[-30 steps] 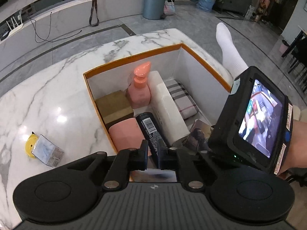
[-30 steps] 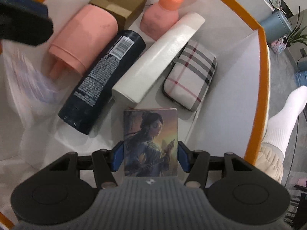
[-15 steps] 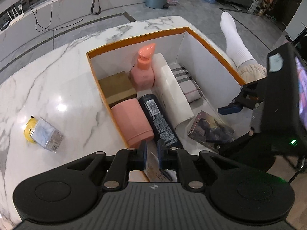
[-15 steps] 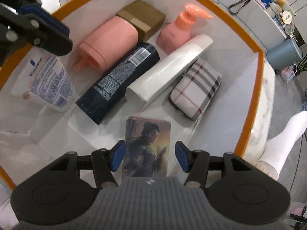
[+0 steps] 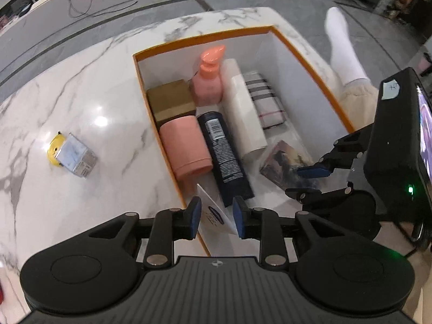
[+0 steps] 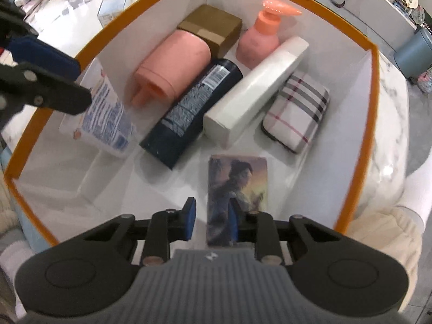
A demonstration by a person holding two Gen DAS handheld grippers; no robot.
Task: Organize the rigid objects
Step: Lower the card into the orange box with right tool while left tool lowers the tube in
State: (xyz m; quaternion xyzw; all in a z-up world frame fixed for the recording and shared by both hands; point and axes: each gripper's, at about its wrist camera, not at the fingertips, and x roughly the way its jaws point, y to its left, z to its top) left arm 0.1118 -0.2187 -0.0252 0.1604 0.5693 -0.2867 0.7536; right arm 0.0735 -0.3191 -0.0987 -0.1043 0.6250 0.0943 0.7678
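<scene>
On the marble worktop [image 5: 81, 86], out to the left, a small clear box [image 5: 77, 159] sits against a yellow disc [image 5: 55, 145], well apart from everything else. Next comes the orange-rimmed box [image 5: 205, 39], white inside, and most of the things are already in it. Along its left wall lie a brown carton [image 5: 171, 101] and, nearer, a pink cylinder [image 5: 185, 144] on its side. A pink pump bottle [image 5: 208, 83] stands upright toward the far end. Beside the cylinder a dark bottle [image 5: 224, 156] lies lengthwise, then a long white box [image 5: 244, 113], then a plaid case [image 5: 266, 105] further right.

The left gripper [image 5: 216, 217] hangs over the near left corner of the box. Its jaws have just been opening, and a white lotion tube [image 6: 105, 113] stands tilted between them against the left wall; the pads look clear of it now, so it appears released.

Further right, a picture card box [image 6: 237, 197] lies flat on the box floor in front of the white box and the plaid case. The right gripper [image 6: 210, 220] is above it, jaws pointing down. They have just been closing, with a gap left between them and nothing in it; the card box lies lower, partly behind the right jaw.

To the right, outside the box, a person's leg in a white sock [image 5: 343, 48] shows.
</scene>
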